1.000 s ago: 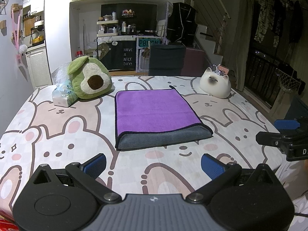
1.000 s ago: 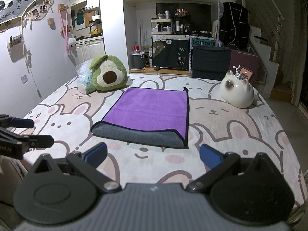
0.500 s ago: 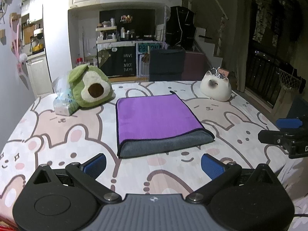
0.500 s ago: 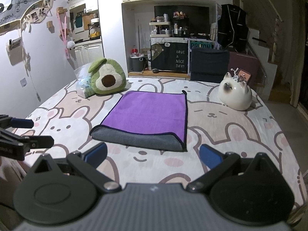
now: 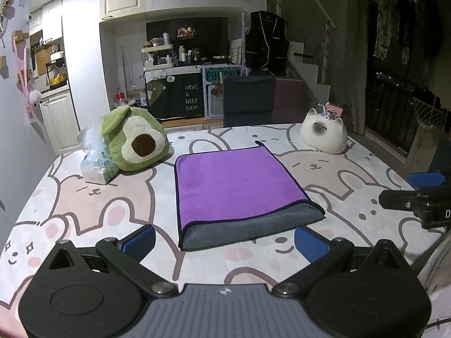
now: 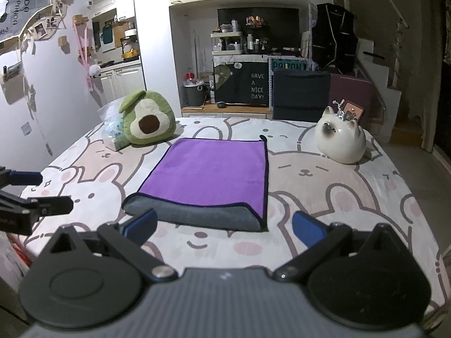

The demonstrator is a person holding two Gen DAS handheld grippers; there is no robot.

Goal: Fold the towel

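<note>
A purple towel (image 5: 234,180) with a grey underside lies folded flat in the middle of the table; it also shows in the right wrist view (image 6: 208,174). Its grey folded edge faces me. My left gripper (image 5: 224,243) is open and empty, just short of the towel's near edge. My right gripper (image 6: 224,228) is open and empty, also at the near edge. Each gripper shows at the side of the other's view: the right gripper (image 5: 417,194) and the left gripper (image 6: 31,197).
An avocado plush (image 5: 135,140) and a plastic tissue pack (image 5: 94,163) sit at the back left. A white cat figure (image 5: 324,136) sits at the back right. The table carries a rabbit-print cloth (image 5: 98,205). A dark chair (image 5: 249,100) stands behind the table.
Both grippers have risen and drawn slightly back from the towel, staying open. The towel has not moved.
</note>
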